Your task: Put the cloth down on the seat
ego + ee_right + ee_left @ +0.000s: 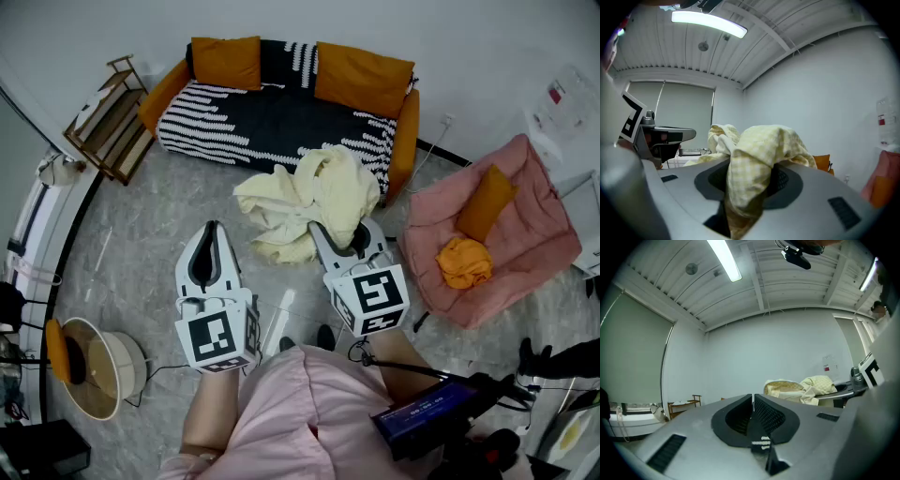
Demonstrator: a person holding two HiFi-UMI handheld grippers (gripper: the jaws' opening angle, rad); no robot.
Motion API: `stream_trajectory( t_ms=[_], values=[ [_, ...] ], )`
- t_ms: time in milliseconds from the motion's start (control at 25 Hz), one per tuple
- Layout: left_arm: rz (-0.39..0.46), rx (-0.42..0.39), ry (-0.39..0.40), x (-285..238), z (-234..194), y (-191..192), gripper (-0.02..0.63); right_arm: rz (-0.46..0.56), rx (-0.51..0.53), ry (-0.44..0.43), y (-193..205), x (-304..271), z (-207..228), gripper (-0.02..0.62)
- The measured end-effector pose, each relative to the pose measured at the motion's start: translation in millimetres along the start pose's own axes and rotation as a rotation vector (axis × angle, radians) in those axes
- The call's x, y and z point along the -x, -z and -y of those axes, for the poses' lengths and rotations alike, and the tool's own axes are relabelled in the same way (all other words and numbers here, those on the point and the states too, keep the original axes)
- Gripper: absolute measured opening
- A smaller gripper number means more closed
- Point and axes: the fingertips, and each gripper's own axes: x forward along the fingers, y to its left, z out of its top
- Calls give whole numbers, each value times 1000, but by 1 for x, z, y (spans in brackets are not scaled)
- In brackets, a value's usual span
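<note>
A pale yellow checked cloth (305, 202) hangs bunched in the air in front of the sofa (281, 112), a black-and-white striped seat with orange arms and cushions. My right gripper (349, 236) is shut on the cloth; in the right gripper view the fabric (754, 159) bulges out from between the jaws and drapes over them. My left gripper (208, 246) is held to the left of the cloth, apart from it, its jaws closed together with nothing between them (753, 412). The left gripper view shows the cloth (801, 389) off to its right.
A pink armchair (525, 244) with an orange cushion and an orange cloth (464, 262) stands at the right. A wooden rack (108, 117) is left of the sofa. A round basket (94, 370) sits on the grey floor at the lower left. A person's pink sleeves fill the bottom.
</note>
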Motion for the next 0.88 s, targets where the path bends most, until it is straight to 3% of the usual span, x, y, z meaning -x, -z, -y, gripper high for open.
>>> stream_trajectory(
  t_ms=[880],
  values=[
    [-18, -17, -69, -23, 44, 9, 25, 12, -5, -69, 9, -7, 54, 164]
  ],
)
